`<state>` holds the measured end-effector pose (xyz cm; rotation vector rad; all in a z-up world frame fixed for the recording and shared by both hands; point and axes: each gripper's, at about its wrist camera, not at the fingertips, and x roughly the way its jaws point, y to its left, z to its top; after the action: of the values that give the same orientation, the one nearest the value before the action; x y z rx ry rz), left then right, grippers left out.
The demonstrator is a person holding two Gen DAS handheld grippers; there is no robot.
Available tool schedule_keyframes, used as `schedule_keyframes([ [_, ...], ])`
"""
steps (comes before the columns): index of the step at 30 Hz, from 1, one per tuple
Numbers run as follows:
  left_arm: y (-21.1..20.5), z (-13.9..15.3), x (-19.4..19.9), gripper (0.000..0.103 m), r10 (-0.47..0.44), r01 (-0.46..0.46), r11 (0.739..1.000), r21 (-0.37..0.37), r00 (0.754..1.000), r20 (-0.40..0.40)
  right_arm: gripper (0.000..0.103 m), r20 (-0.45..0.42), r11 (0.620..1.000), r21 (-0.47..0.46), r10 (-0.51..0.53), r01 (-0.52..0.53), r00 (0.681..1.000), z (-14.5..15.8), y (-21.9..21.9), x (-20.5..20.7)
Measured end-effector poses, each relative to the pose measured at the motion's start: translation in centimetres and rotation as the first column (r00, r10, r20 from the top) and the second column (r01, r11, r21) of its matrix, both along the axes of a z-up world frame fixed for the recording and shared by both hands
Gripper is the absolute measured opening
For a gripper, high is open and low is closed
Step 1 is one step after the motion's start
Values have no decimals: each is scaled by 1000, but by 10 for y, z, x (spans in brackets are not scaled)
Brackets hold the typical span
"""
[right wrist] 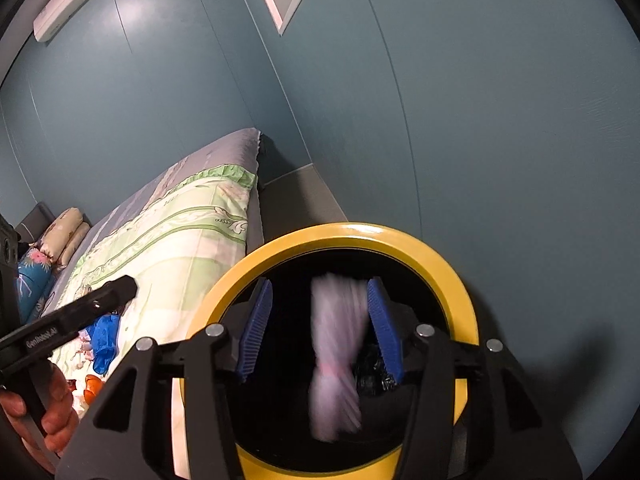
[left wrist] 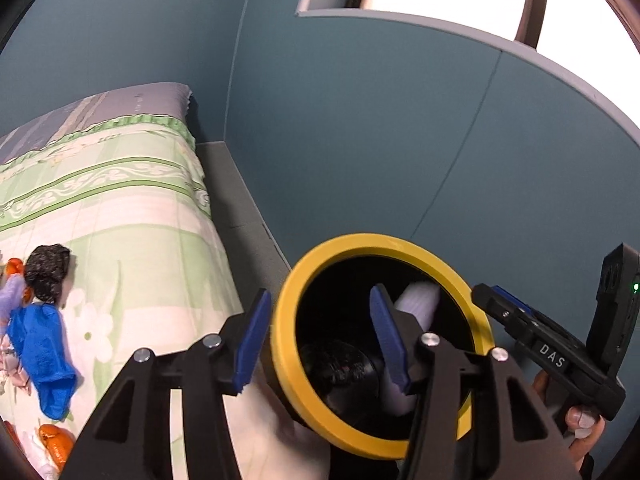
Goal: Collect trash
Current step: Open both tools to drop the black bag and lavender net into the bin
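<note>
Both grippers hang open over yellow-rimmed bin; blurred white wrapper, upright, drops lengthwise inside

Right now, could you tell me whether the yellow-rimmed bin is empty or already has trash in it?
Not empty. A pale crumpled wrapper, blurred, is dropping through the bin mouth, and dark crinkled plastic already lies inside.

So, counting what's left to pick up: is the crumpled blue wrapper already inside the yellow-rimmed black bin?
No, the crumpled blue wrapper lies on the green floral bedspread, outside the yellow-rimmed black bin.
</note>
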<state>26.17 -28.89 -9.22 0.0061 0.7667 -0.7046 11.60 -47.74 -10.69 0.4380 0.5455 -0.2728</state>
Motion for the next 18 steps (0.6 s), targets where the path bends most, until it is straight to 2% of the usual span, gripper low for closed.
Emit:
schedule_keyframes([
  [5,28,15,-5,61,42,-42,999,-7,998,43,48,20,1000,-12,13,-13,1000,10,4,-5],
  [8,53,26,-11,73,76,-75,997,-11,994,78,56,42,999,-36,37,-36,998,19,14,-6],
  [12,92,39,-20,86,140,-138,990,-25,984,114,58,70,995,-64,83,-79,994,33,36,-7],
  [18,159,63,-37,92,247,-242,969,-50,955,166,64,119,981,-104,176,-164,977,53,71,-4],
])
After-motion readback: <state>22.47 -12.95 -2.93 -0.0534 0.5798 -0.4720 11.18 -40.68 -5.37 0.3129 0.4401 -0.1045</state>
